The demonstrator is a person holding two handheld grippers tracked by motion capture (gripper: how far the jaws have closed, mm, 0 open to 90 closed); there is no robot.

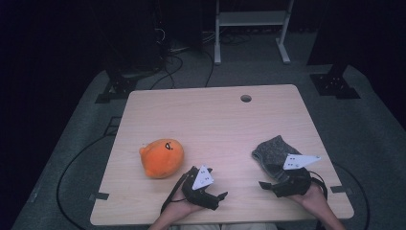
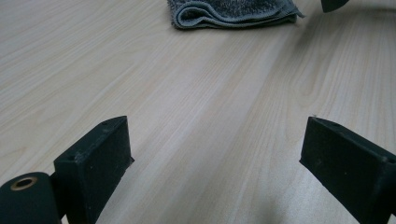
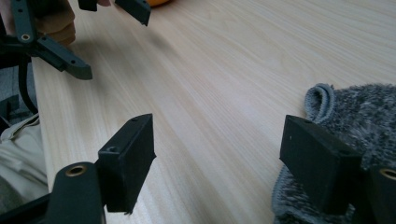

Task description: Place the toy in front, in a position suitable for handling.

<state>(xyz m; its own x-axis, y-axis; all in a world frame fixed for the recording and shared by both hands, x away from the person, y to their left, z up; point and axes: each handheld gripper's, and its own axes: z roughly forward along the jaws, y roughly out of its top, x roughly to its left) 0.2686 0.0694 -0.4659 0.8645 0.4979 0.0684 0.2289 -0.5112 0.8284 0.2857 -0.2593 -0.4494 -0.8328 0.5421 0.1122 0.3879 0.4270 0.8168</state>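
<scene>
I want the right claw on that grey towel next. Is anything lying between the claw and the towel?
Nothing visible. The right claw stands open right at the near edge of the folded grey towel, with only bare table between its jaws. The orange plush toy lies well off to the left, beyond the left claw.

- A pale wooden surface (image 1: 215, 120) with a round cable hole (image 1: 246, 98) near its far edge.
- Grey carpet floor (image 1: 378, 143) around it, with black cables (image 1: 167, 67).
- A white metal frame (image 1: 251, 28) behind, against darkness.
</scene>
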